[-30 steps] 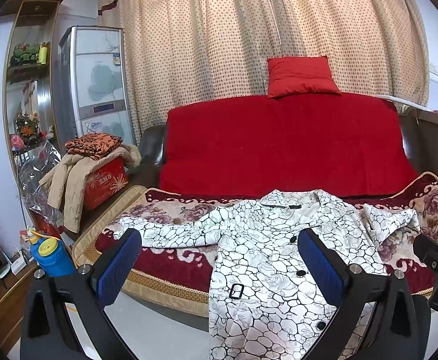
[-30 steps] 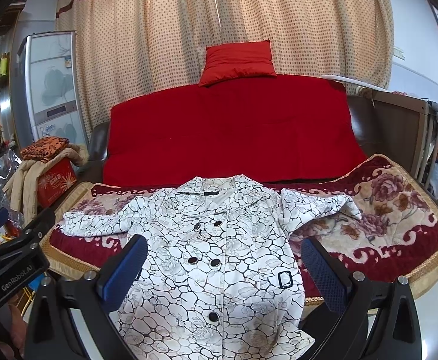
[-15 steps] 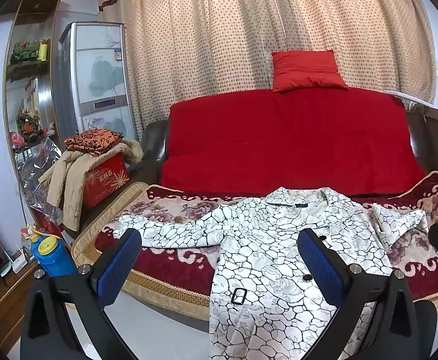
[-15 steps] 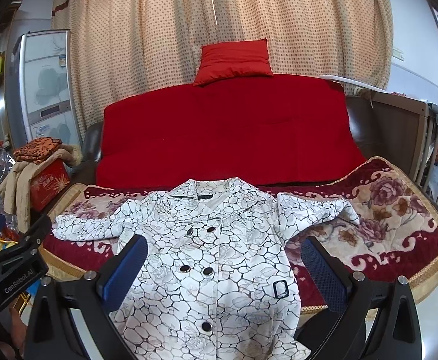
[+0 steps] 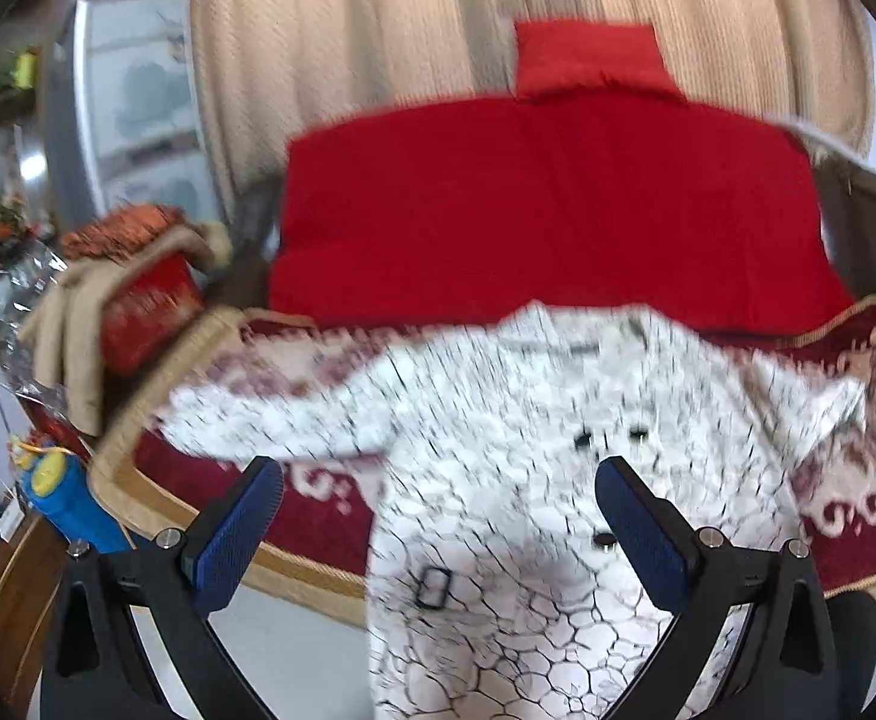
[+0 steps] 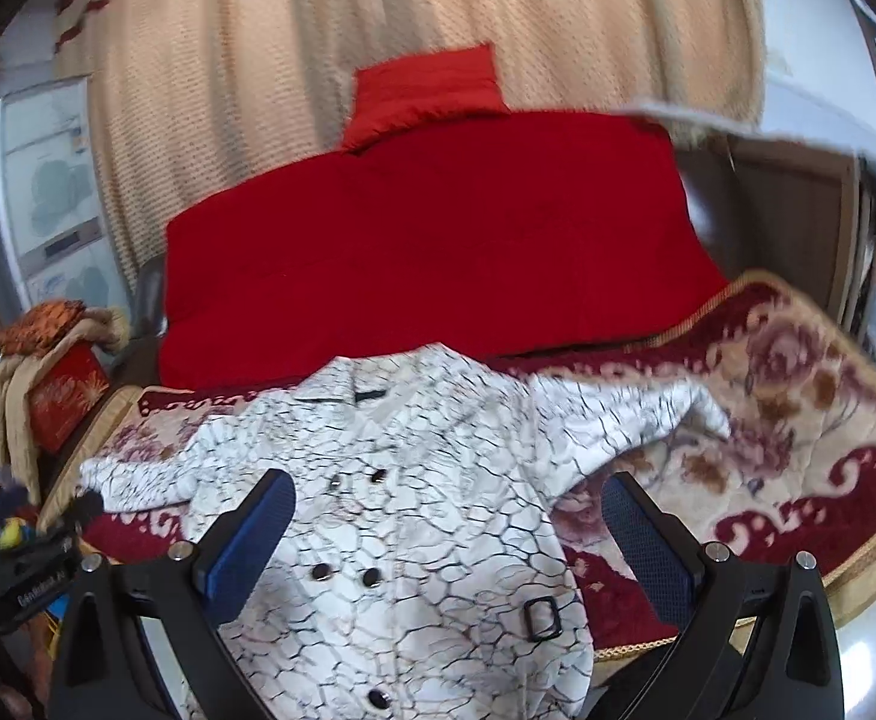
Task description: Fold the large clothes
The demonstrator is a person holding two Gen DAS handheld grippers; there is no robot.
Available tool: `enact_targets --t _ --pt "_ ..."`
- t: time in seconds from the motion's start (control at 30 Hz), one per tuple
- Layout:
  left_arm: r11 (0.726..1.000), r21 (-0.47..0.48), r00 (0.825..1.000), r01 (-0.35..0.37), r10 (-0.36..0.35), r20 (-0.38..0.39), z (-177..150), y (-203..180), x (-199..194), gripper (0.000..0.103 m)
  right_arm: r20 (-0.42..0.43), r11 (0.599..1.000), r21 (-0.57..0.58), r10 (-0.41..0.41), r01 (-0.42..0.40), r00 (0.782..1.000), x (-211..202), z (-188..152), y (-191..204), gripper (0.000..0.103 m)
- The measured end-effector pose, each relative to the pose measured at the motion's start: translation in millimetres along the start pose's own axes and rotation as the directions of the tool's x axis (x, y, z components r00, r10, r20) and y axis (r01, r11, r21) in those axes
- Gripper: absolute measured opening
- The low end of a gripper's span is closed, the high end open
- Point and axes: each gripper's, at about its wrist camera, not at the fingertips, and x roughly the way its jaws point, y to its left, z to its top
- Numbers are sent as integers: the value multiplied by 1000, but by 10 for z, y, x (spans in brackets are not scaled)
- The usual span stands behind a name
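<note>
A large white coat with a black crackle print and dark buttons (image 5: 498, 480) lies face up on the sofa seat, sleeves spread left and right, its hem hanging over the front edge. It also shows in the right wrist view (image 6: 414, 516). My left gripper (image 5: 438, 516) is open and empty, hovering in front of the coat's lower left part. My right gripper (image 6: 447, 531) is open and empty in front of the coat's lower right part, near a black buckle (image 6: 541, 618). Both views are motion-blurred.
The sofa has a red back cover (image 5: 552, 210), a red cushion (image 5: 588, 60) on top and a floral red seat blanket (image 6: 798, 420). A red box with beige clothes (image 5: 138, 312) sits on the left. A blue and yellow bottle (image 5: 63, 498) stands on the floor at left.
Both grippers have moved closer to the sofa and the coat looms larger. The views have tilted and blurred with the motion. Both grippers stay open.
</note>
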Motion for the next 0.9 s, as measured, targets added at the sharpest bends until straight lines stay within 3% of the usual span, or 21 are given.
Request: enact_targets --t 0.13,0.2,0.3,0.43,0.57,0.67,0.7,0.77,0.8,0.83,0.87,0.9 --pt "1000 24 996 -17 19 -91 -115 -183 424 103 -75 978 210 11 5 997 595 19 -850 103" --pt "999 32 993 -33 36 -108 -133 -249 579 103 -109 935 354 34 7 993 902 -14 -1370 103" --pt "996 63 991 -62 69 -118 -115 -361 710 103 -122 841 540 66 11 990 1254 -109 -2045 103" --pt "994 94 990 -57 68 -123 -53 -516 854 103 -133 789 615 80 19 988 1619 -107 -2489 103" --pt "990 137 989 -41 59 -132 -5 -737 996 103 -118 734 679 148 -29 982 2036 0 -2742 103" --pt "986 160 990 -36 57 -130 -15 -834 1044 103 -87 615 787 202 -57 976 2330 -2 -2955 103" --pt "986 165 990 -36 58 -130 -22 -847 1056 103 -81 558 828 214 -54 973 2433 -27 -3036 101" --pt "985 171 989 -39 63 -135 -36 -848 1100 103 -53 451 890 249 -68 967 2615 -74 -3163 93" --pt "985 169 988 -43 67 -141 -39 -833 1116 103 -34 407 910 263 -79 964 2699 -96 -3216 81" --pt "985 164 987 -44 68 -144 -43 -809 1131 103 -28 382 921 266 -78 964 2775 -97 -3254 68" --pt "987 153 987 -47 70 -148 -48 -759 1147 103 -35 382 921 269 -74 962 2842 -79 -3273 60" --pt "988 145 986 -49 71 -149 -50 -722 1157 103 -47 394 917 270 -66 962 2881 -58 -3274 33"
